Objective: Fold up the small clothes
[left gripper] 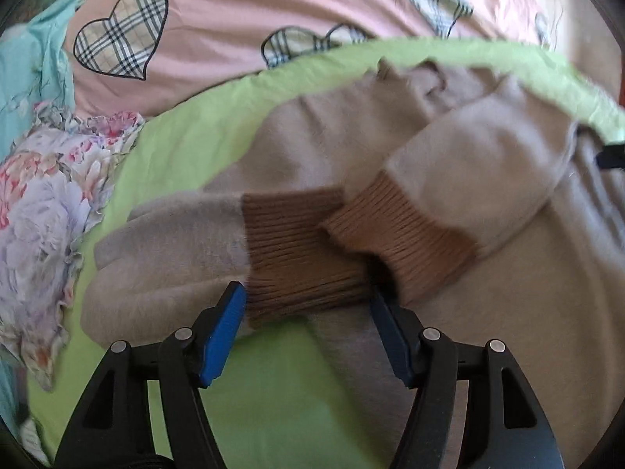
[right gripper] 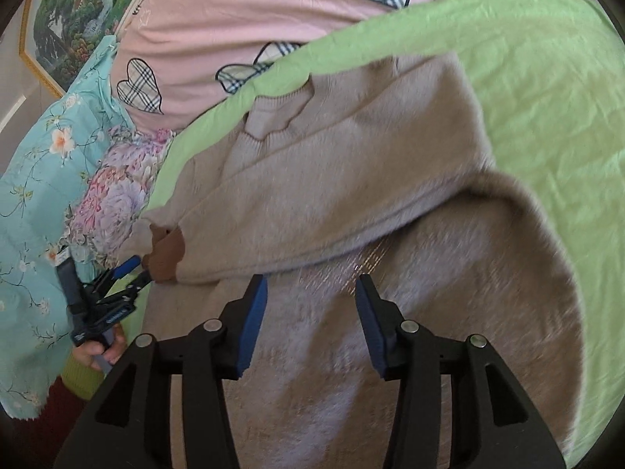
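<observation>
A beige knitted sweater (left gripper: 320, 148) lies on a green sheet (left gripper: 187, 144), both sleeves folded in over its body. Their brown ribbed cuffs (left gripper: 297, 242) meet in front of my left gripper (left gripper: 306, 297). The jaws stand open, with the nearer cuff lying between the blue pads and the pads not pressing on it. The right wrist view shows the sweater (right gripper: 351, 164) from the other side, with a folded sleeve running to a brown cuff (right gripper: 168, 252) beside the left gripper (right gripper: 136, 270). My right gripper (right gripper: 311, 279) is open over the sweater's body, gripping nothing.
Pink bedding with plaid hearts (left gripper: 242, 8) lies beyond the green sheet. A floral cloth (left gripper: 43, 203) and a turquoise flowered quilt (right gripper: 35, 179) are bunched at the left. A framed picture (right gripper: 66, 19) hangs at the far left. A hand (right gripper: 99, 348) holds the left gripper's handle.
</observation>
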The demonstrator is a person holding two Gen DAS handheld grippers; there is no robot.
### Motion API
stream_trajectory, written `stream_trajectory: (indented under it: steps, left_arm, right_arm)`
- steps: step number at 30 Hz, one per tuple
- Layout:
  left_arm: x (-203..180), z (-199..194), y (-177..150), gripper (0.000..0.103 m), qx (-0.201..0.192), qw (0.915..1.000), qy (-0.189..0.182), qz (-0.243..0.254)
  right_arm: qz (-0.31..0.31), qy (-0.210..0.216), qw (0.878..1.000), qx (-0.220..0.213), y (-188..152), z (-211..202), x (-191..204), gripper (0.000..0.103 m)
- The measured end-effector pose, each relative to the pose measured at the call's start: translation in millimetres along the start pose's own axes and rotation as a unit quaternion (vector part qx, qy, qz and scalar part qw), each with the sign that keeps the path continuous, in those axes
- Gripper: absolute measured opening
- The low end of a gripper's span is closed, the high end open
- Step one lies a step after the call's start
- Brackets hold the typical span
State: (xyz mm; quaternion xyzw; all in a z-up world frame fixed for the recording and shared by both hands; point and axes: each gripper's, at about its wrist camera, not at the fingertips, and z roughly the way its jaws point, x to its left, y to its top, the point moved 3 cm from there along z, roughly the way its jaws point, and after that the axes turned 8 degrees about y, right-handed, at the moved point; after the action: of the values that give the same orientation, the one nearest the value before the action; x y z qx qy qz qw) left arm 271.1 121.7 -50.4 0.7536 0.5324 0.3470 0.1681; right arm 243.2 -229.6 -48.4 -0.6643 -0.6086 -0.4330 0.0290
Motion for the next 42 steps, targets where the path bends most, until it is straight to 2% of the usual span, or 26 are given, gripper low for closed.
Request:
stream_trajectory:
  steps: [2,3,5,6,10,14,17,21,26,29,34,37,41,42]
  left_arm:
    - [3.9,4.6,0.7,0.061,-0.002,1.0,-0.005,-0.005]
    - [8.4,7.3,2.6,0.045,-0.003,0.9999,0.002,-0.014]
    - [17.5,10.1,5.6,0.029,-0.003,0.9991,-0.007,-0.042]
    - [21.7,9.0,9.6,0.014,-0.007,0.9981,-0.008,-0.06]
    - [48.8,-7.9,15.2,0.007,-0.037,0.9869,-0.037,-0.153]
    - [67.5,-44.7,29.2,0.006,-0.083,0.9641,-0.077,-0.24]
    - [56.8,-69.0,51.8,0.006,-0.113,0.9516,-0.114,-0.262]
    - [11.2,-83.9,88.4,0.006,-0.133,0.9399,-0.176,-0.261]
    - [-70.0,-72.0,125.8,0.006,-0.12,0.9382,-0.23,-0.229]
    - [-114.6,-59.9,136.7,0.006,-0.104,0.9421,-0.243,-0.206]
    - [-161.1,-32.2,146.0,0.006,-0.071,0.9484,-0.246,-0.187]
    - [-181.4,-12.7,141.3,0.009,-0.047,0.9552,-0.237,-0.17]
    - [-184.4,-2.9,122.4,0.03,-0.012,0.9517,-0.257,-0.168]
    - [-181.6,-5.0,117.4,0.043,-0.008,0.9516,-0.257,-0.168]
  right_arm:
    - [0.006,0.0,1.0,0.002,-0.9,3.9,-0.3,0.048]
    - [0.009,0.002,1.0,0.003,-1.0,5.2,0.0,0.048]
    - [0.01,0.002,1.0,0.003,-2.0,6.6,0.4,0.048]
    - [0.009,0.001,1.0,0.003,-2.4,7.5,1.1,0.048]
    - [0.008,0.0,1.0,0.006,-4.5,9.6,2.3,0.048]
    - [0.009,0.011,1.0,0.0,-5.4,6.3,5.1,0.048]
    - [0.005,0.02,1.0,-0.01,-4.2,0.7,9.4,0.048]
    - [0.006,0.026,0.999,-0.029,0.9,-11.6,9.7,0.048]
    - [0.016,0.019,0.998,-0.053,4.9,-31.5,-2.3,0.048]
    - [0.027,0.011,0.998,-0.063,5.5,-44.0,-15.1,0.048]
    - [0.042,0.0,0.996,-0.077,5.8,-57.6,-33.1,0.048]
    - [0.051,0.002,0.995,-0.082,7.3,-58.0,-39.4,0.048]
    - [0.056,0.014,0.995,-0.08,13.8,-47.7,-36.0,0.048]
    - [0.055,0.017,0.995,-0.078,16.0,-44.4,-33.6,0.048]
